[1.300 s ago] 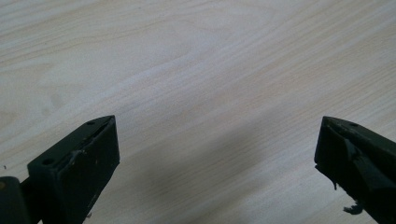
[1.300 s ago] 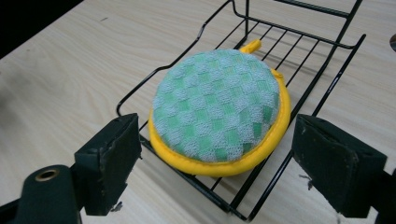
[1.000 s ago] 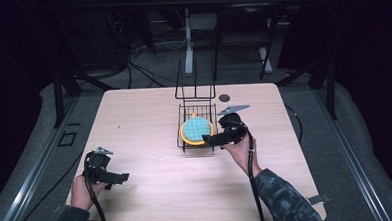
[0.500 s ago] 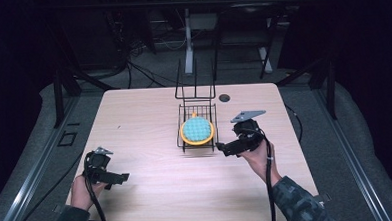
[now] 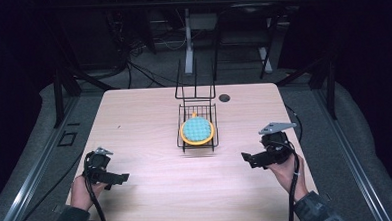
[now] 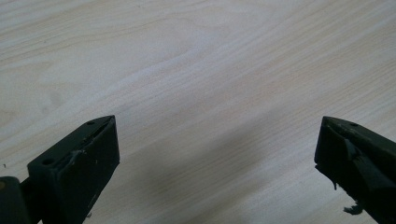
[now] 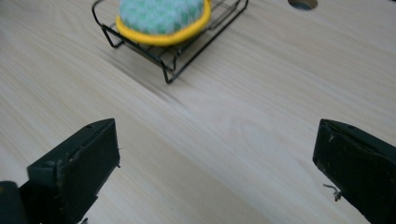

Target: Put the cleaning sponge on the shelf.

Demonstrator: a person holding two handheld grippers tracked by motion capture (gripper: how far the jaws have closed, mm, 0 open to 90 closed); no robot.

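Note:
A round teal pad with a yellow rim [image 5: 197, 130] [image 7: 163, 18] lies on a black wire rack [image 5: 199, 143] [image 7: 173, 58] at the table's middle. My right gripper [image 5: 247, 158] [image 7: 215, 158] is held at the right of the table, below and right of the rack, open with nothing between its jaws. Near the front left corner, my left gripper [image 5: 122, 178] [image 6: 217, 158] hovers over bare wood, open and holding nothing.
The light wooden table [image 5: 149, 107] has a round cable hole [image 5: 225, 97] [image 7: 302, 3] behind the rack. The rack's upright wire back [image 5: 195, 83] rises at its far side. Dark floor, cables and table legs surround the table.
My right gripper has drawn back from the rack, moving right and toward the front edge. The pad stays on the rack. The left gripper has not moved.

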